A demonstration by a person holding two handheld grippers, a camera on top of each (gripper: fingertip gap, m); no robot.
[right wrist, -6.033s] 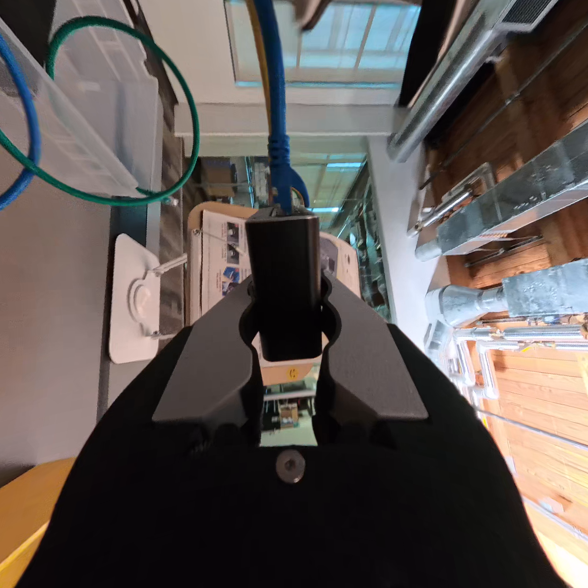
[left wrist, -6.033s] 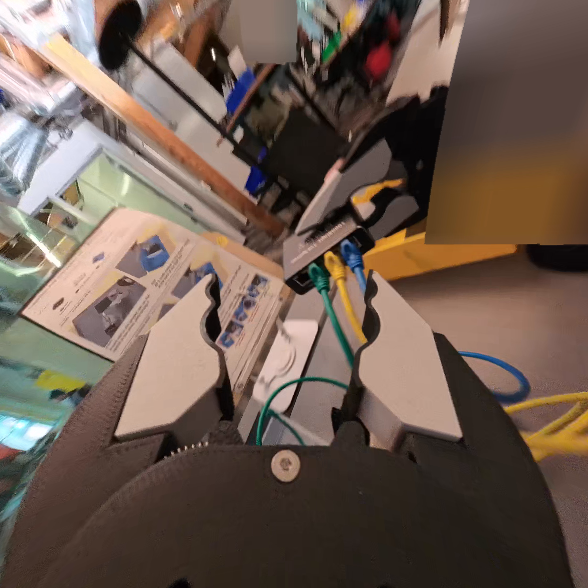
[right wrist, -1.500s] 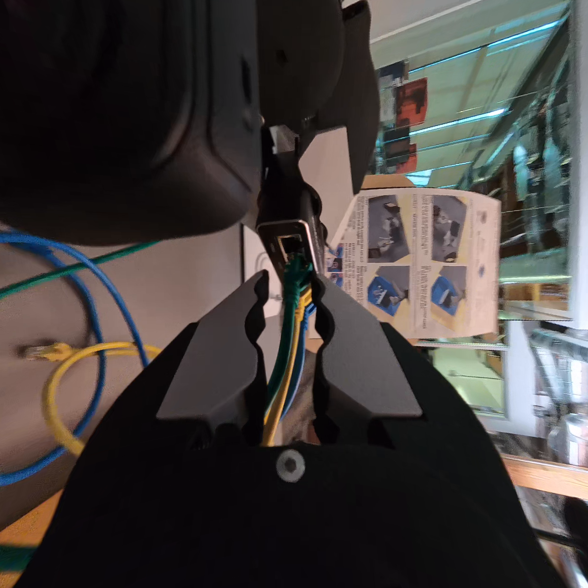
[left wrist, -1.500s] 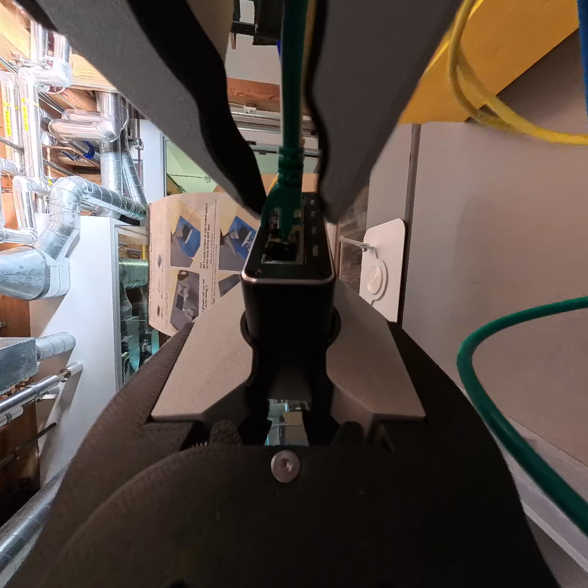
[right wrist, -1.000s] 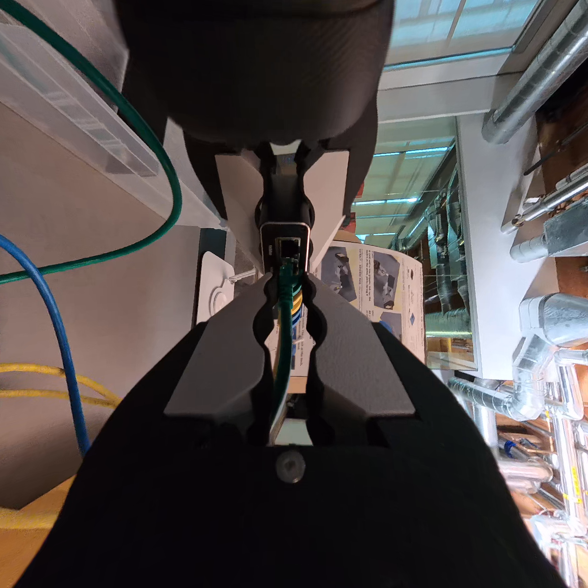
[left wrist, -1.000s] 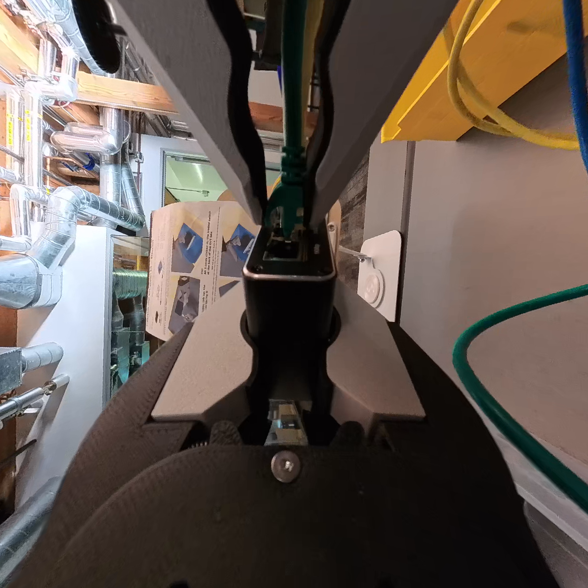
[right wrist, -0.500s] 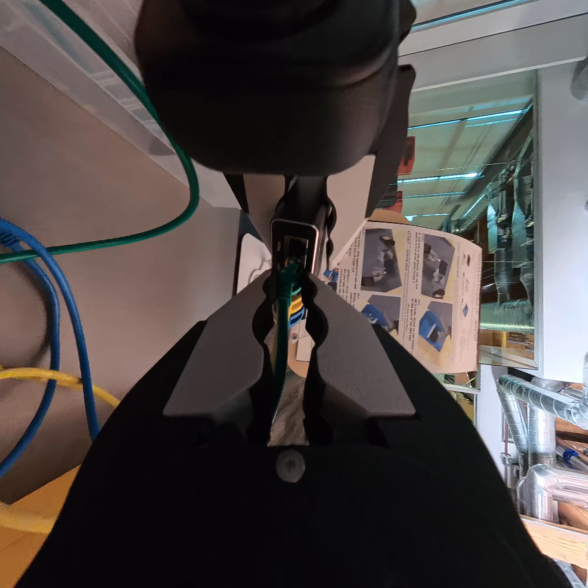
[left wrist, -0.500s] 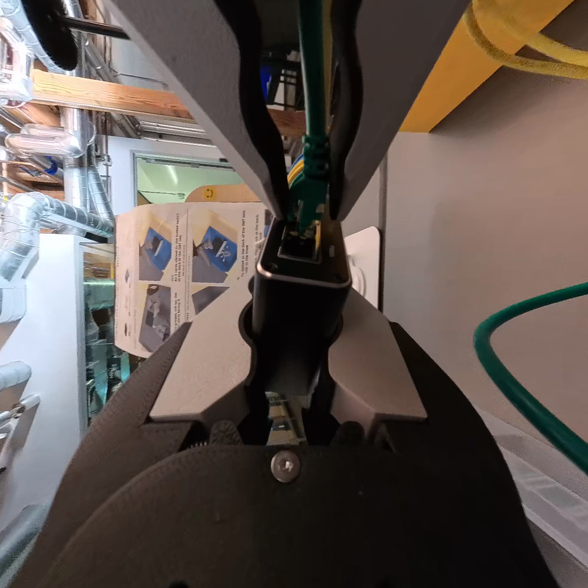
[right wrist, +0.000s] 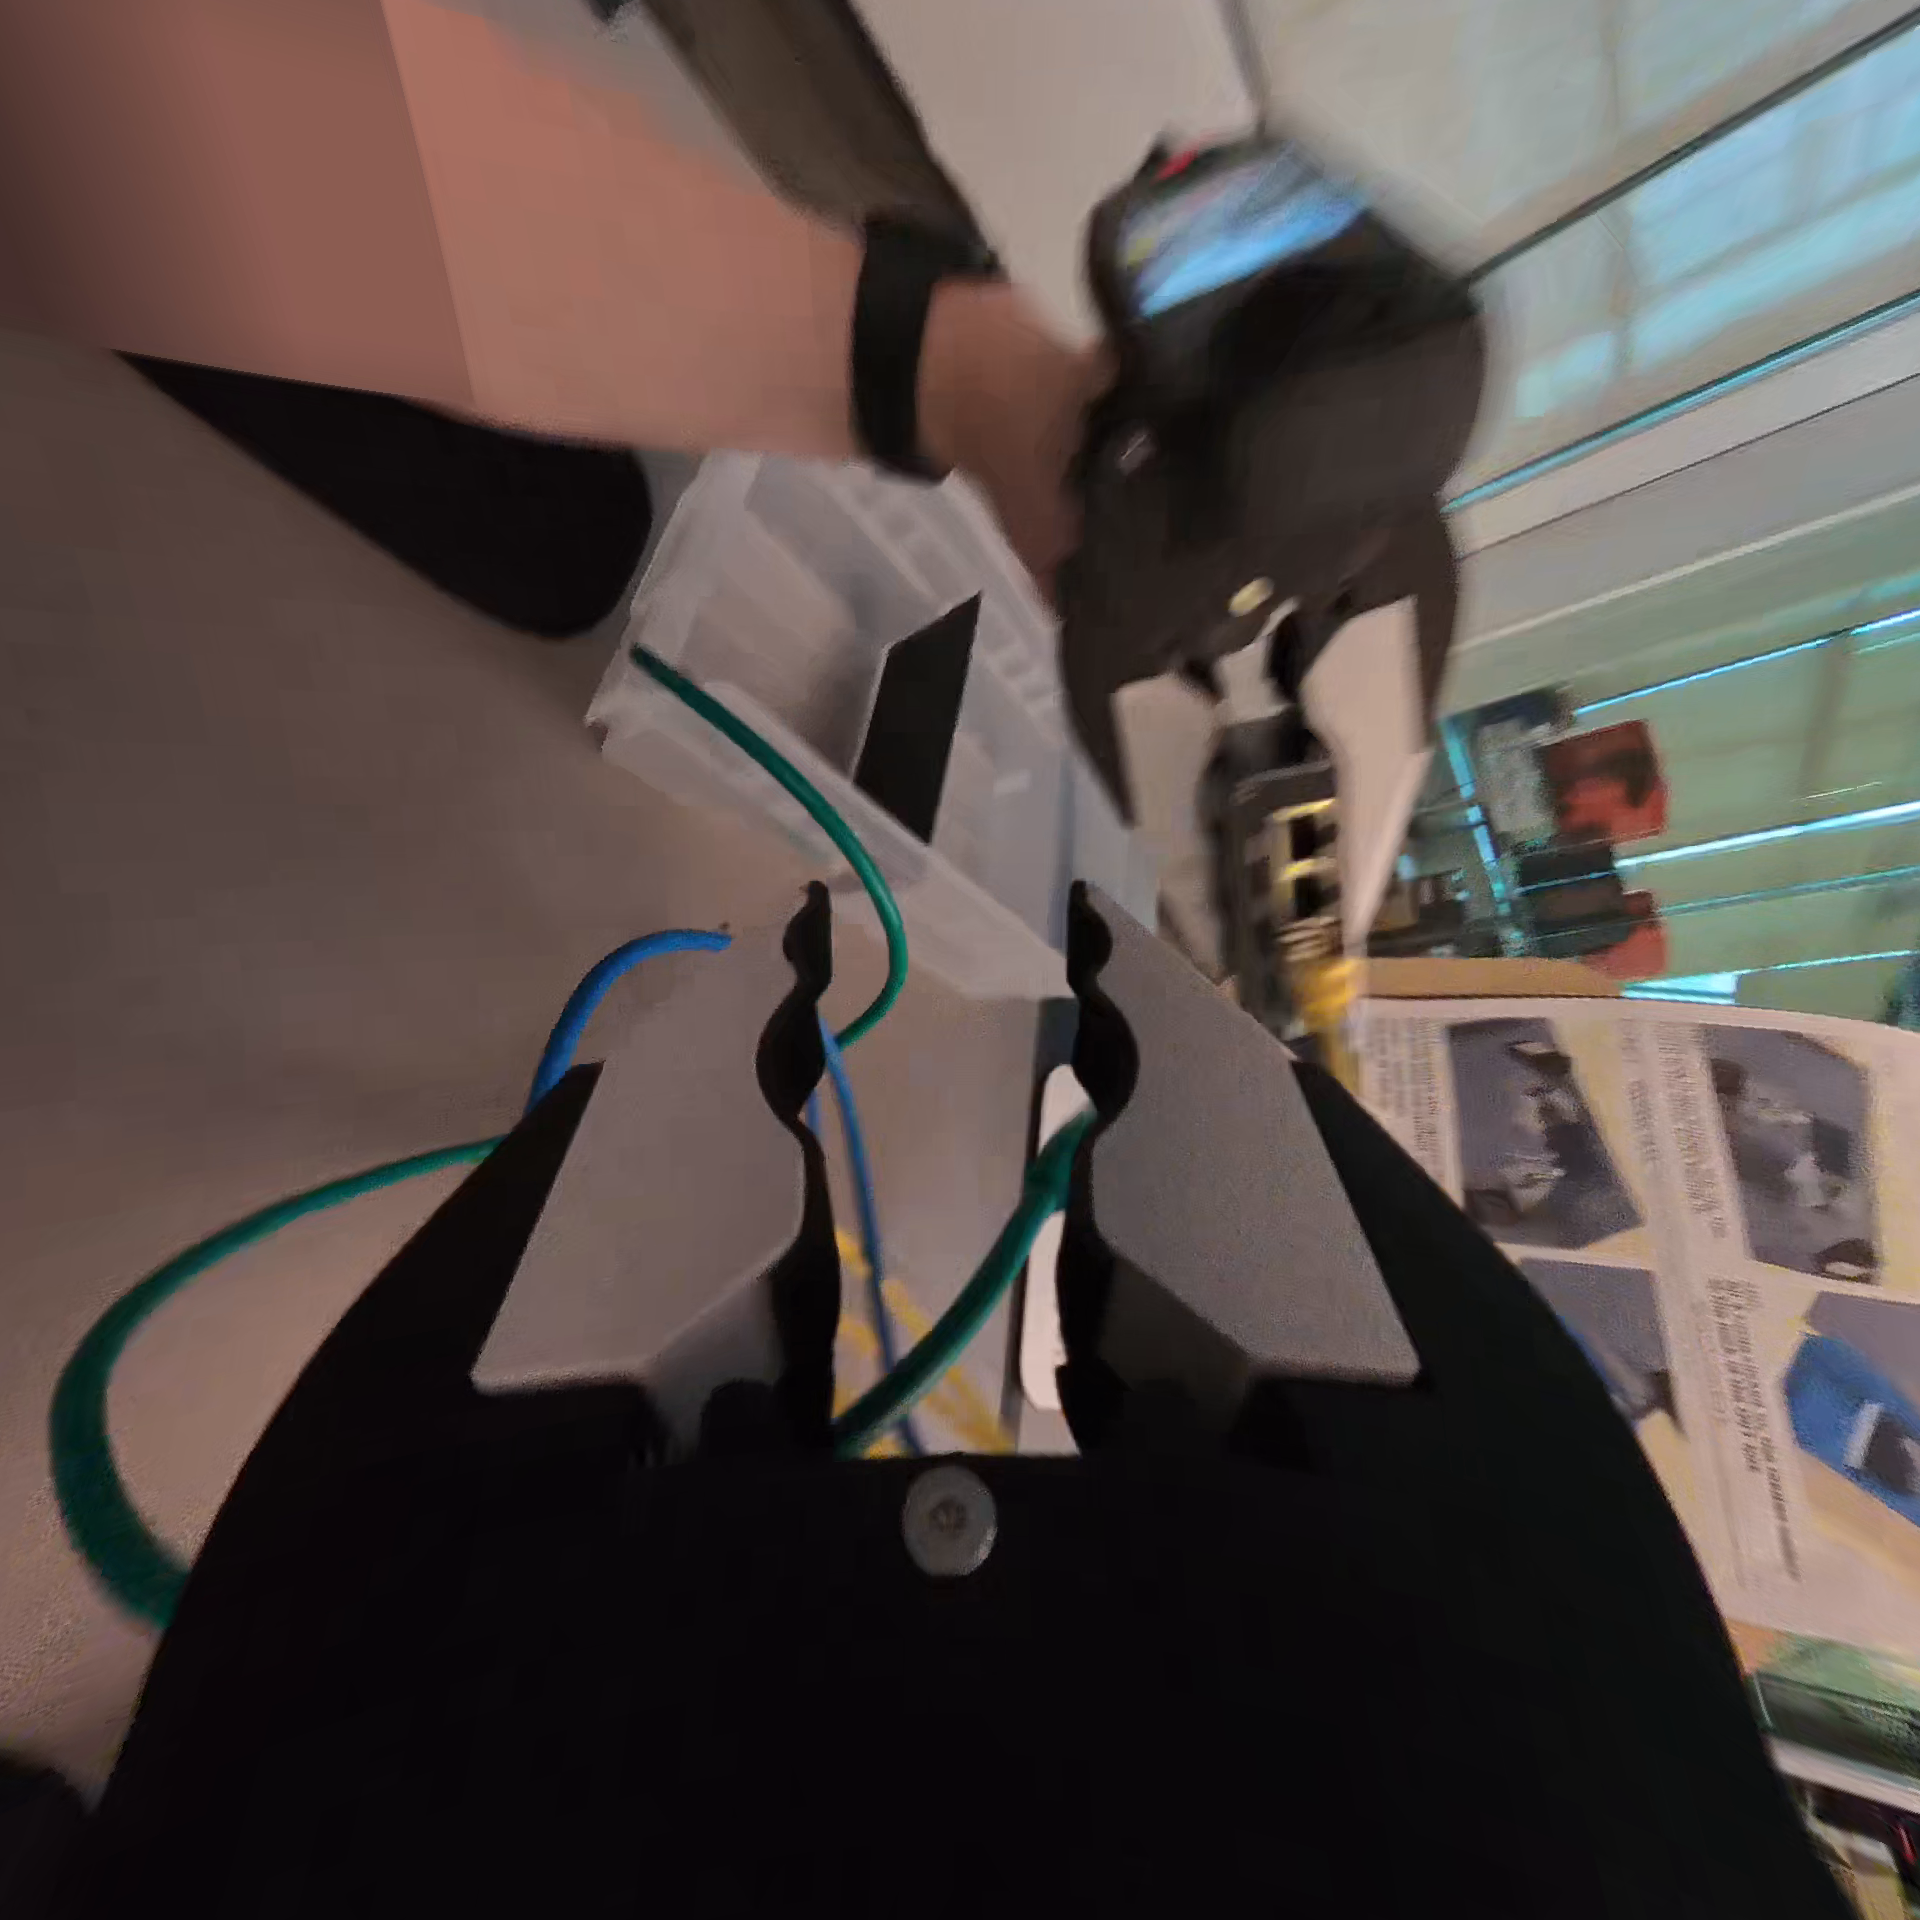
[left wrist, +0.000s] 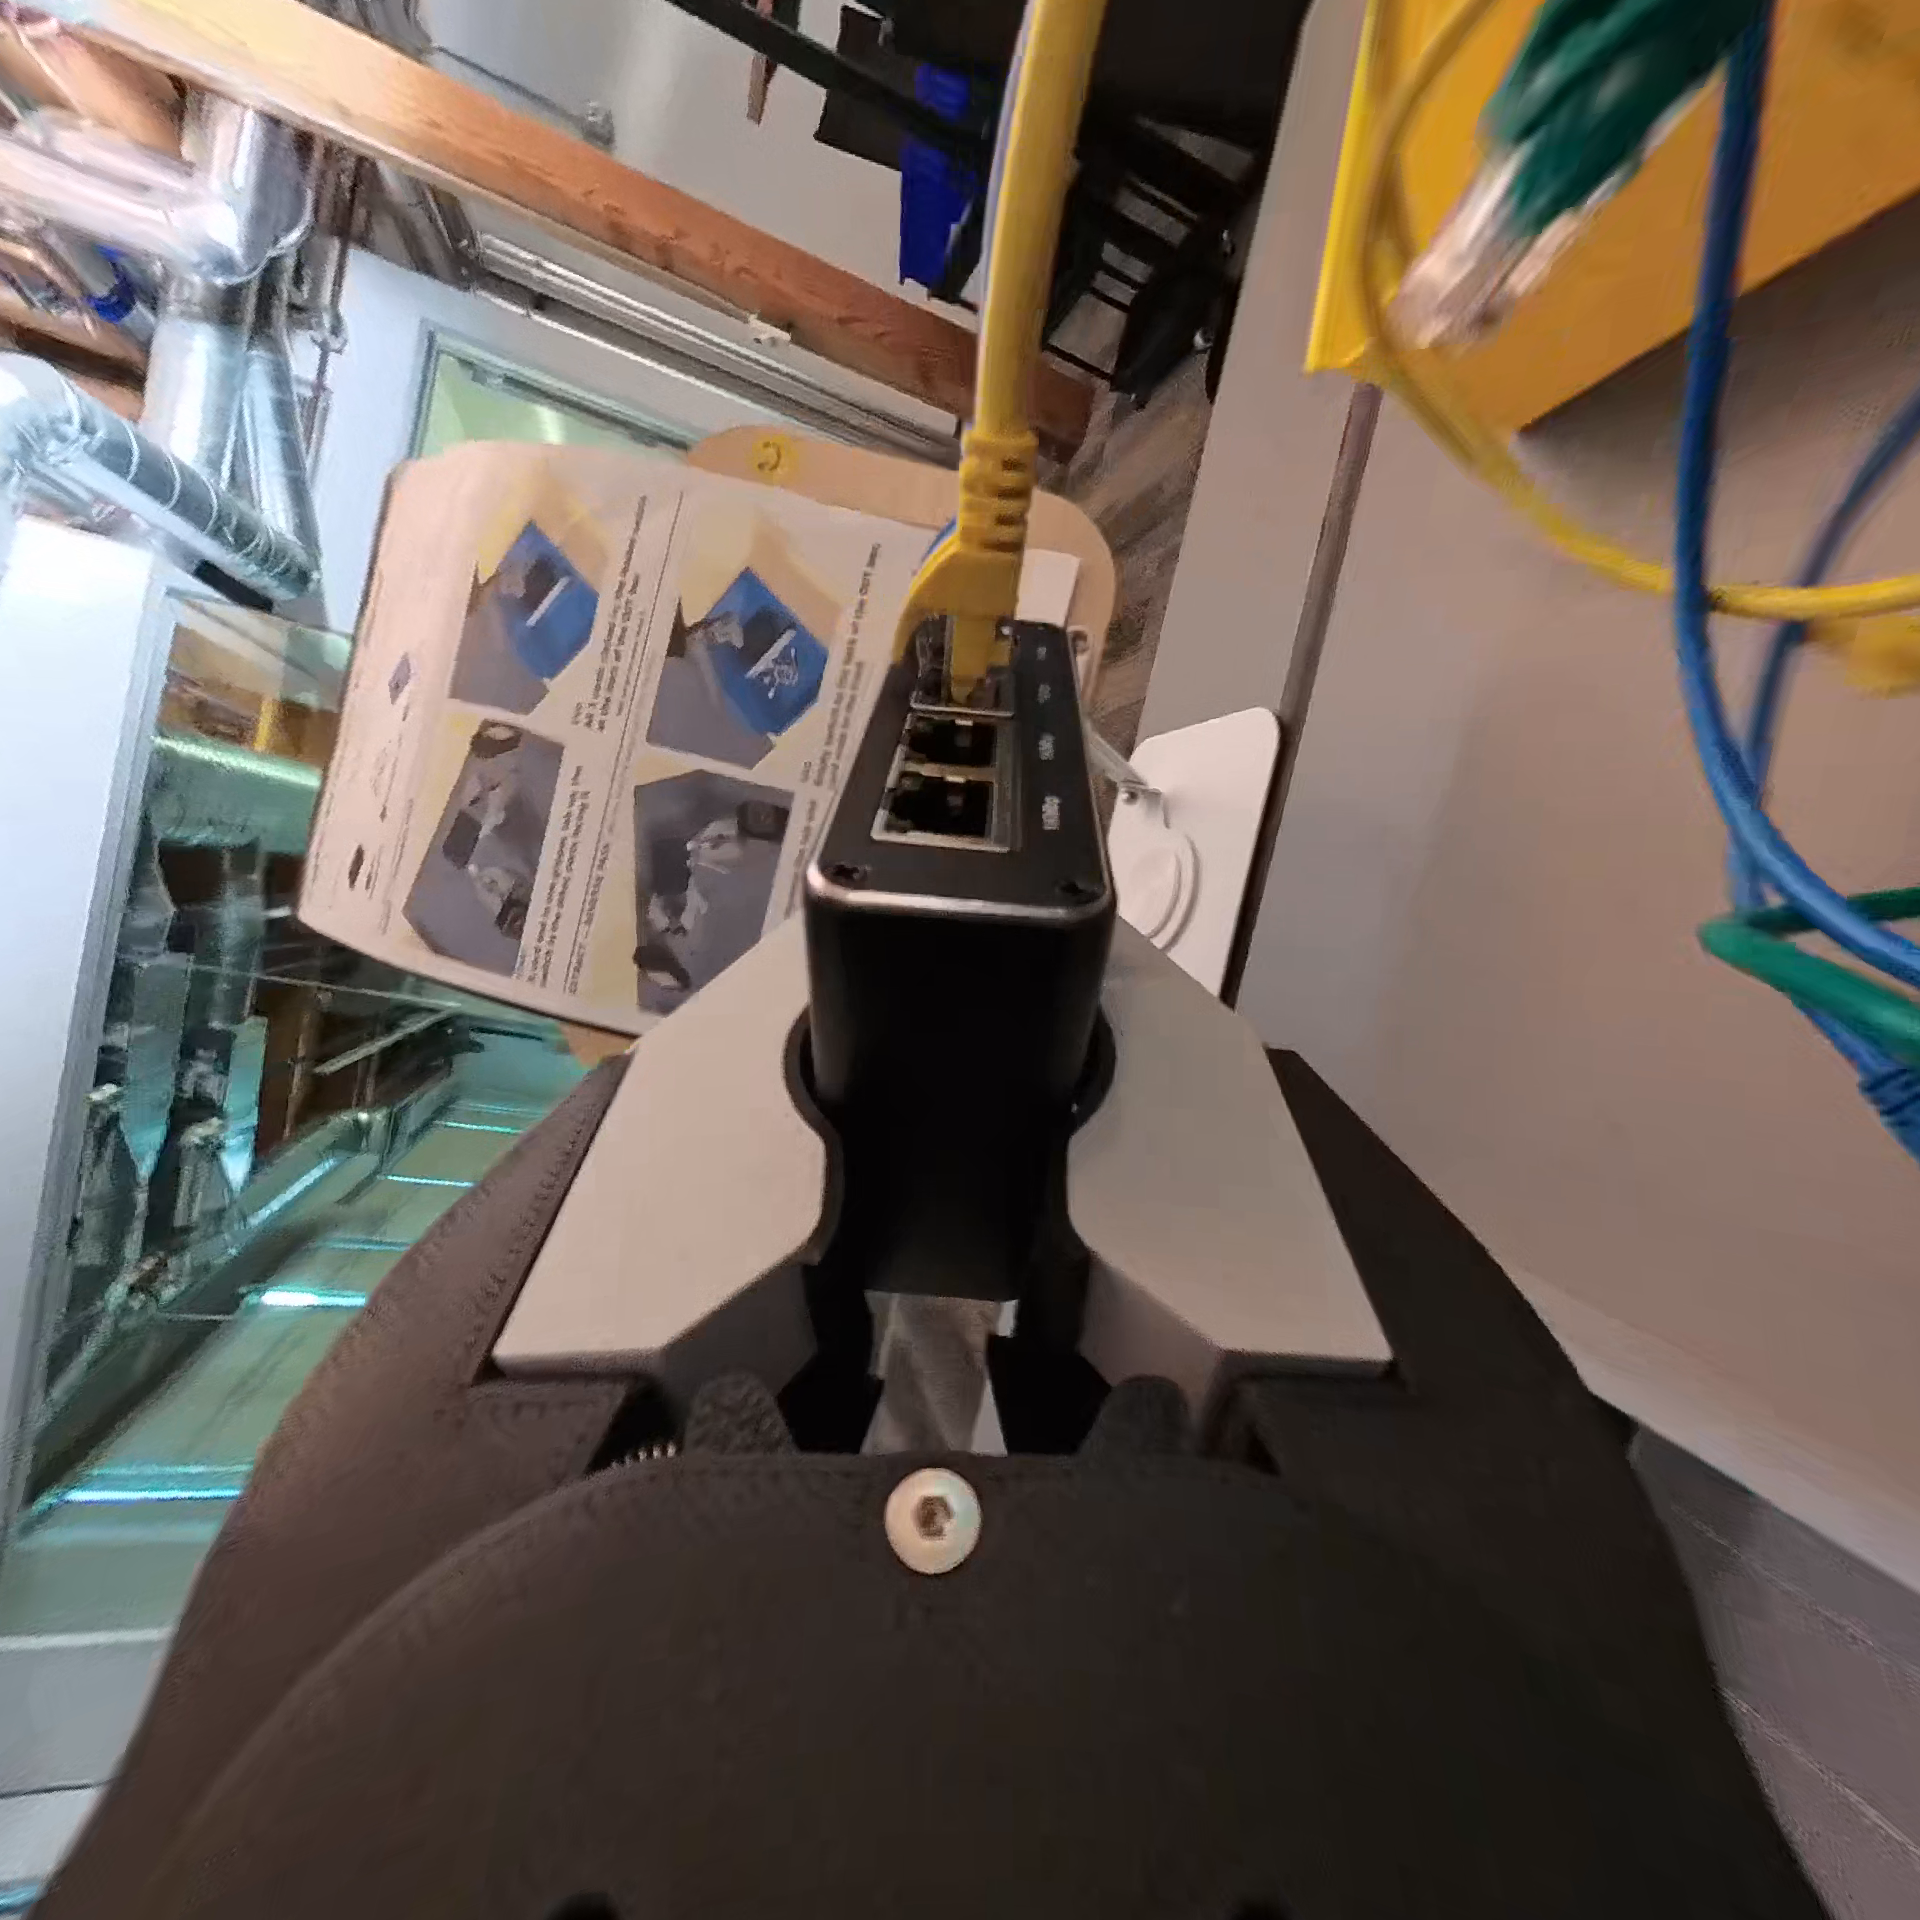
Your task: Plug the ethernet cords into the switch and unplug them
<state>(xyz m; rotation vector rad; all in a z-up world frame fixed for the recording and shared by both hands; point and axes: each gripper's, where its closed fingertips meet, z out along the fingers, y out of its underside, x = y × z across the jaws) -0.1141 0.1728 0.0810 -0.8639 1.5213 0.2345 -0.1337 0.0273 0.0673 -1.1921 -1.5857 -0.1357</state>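
In the left wrist view my left gripper [left wrist: 951, 945] is shut on the black switch [left wrist: 956, 997], held with its ports facing up. A yellow cord [left wrist: 971, 613] is plugged into a far port. The two nearest ports [left wrist: 935, 821] are empty; anything behind the yellow plug is hidden. The green plug [left wrist: 1538, 135] hangs loose and blurred at the upper right, beside blue cords [left wrist: 1714, 520]. In the right wrist view my right gripper [right wrist: 940, 935] is open, with the green cord [right wrist: 966, 1299] and a blue cord [right wrist: 852, 1143] running loosely between its fingers. The switch [right wrist: 1278, 842] is beyond it to the right.
An instruction sheet on cardboard [left wrist: 623, 748] stands behind the switch and also shows in the right wrist view [right wrist: 1662, 1195]. A white plate [left wrist: 1205, 831] lies on the grey table [left wrist: 1558, 1039]. A clear plastic bin [right wrist: 810, 665] and a person's arm [right wrist: 727, 312] are nearby. A yellow ledge [left wrist: 1558, 260] borders the table.
The green plug has come out of the switch. My right gripper, shut on the green cord at the switch half a second ago, has opened and drawn away. The left still holds the switch.
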